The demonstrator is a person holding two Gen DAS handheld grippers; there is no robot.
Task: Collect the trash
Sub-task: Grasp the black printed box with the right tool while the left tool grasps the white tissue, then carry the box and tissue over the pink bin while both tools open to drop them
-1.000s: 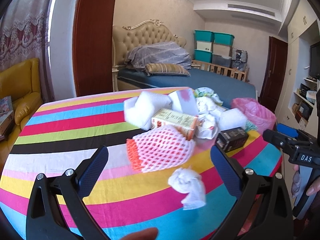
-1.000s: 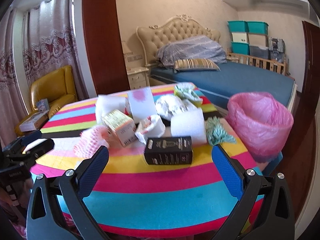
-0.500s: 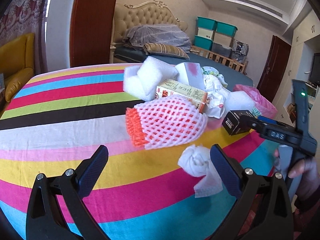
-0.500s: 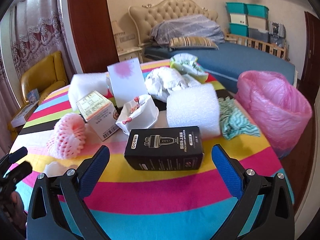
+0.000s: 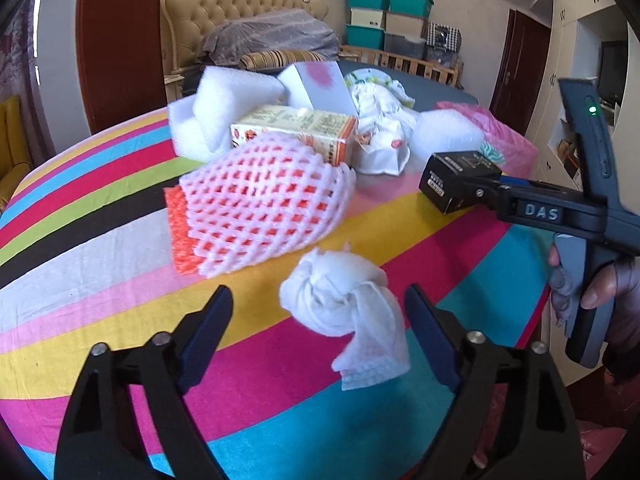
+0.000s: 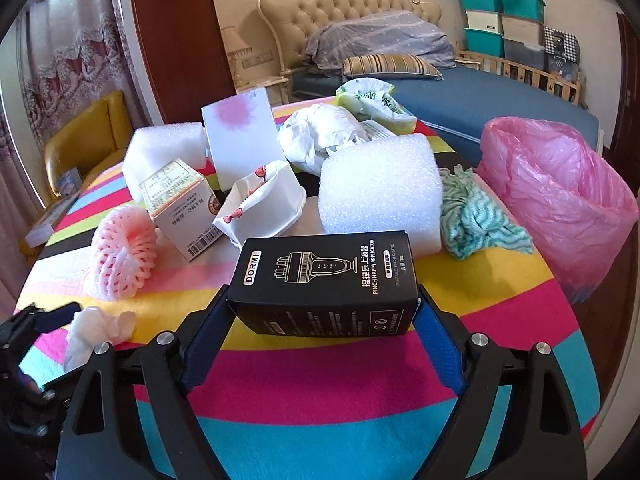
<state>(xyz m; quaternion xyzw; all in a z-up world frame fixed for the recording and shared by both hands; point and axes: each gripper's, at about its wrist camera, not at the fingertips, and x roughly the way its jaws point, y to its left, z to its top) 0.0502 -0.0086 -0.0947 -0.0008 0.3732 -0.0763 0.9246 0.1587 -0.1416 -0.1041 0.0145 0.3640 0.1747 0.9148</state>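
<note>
A crumpled white tissue [image 5: 340,300] lies on the striped tablecloth [image 5: 100,240] between the fingers of my left gripper [image 5: 318,312]. Its jaws are closing and neither pad touches the tissue. A black carton box [image 6: 324,280] printed DORMI lies crosswise between the fingers of my right gripper [image 6: 322,304]. These jaws are closing too, and the blue pads [image 6: 204,332] meet the box's two short ends. In the left wrist view, the same black box [image 5: 452,176] sits at the tip of the right tool, held by a hand [image 5: 608,284].
Behind lie a pink foam net [image 5: 260,204], a yellow carton [image 5: 296,128], white foam blocks [image 6: 380,188], crumpled paper [image 6: 320,132] and a teal cloth [image 6: 476,212]. A bin lined with a pink bag [image 6: 560,200] stands off the table's right edge. A bed is beyond.
My left gripper sank toward the tissue and its jaws narrowed around it. My right gripper moved in on the black box, and its fingers now touch the ends.
</note>
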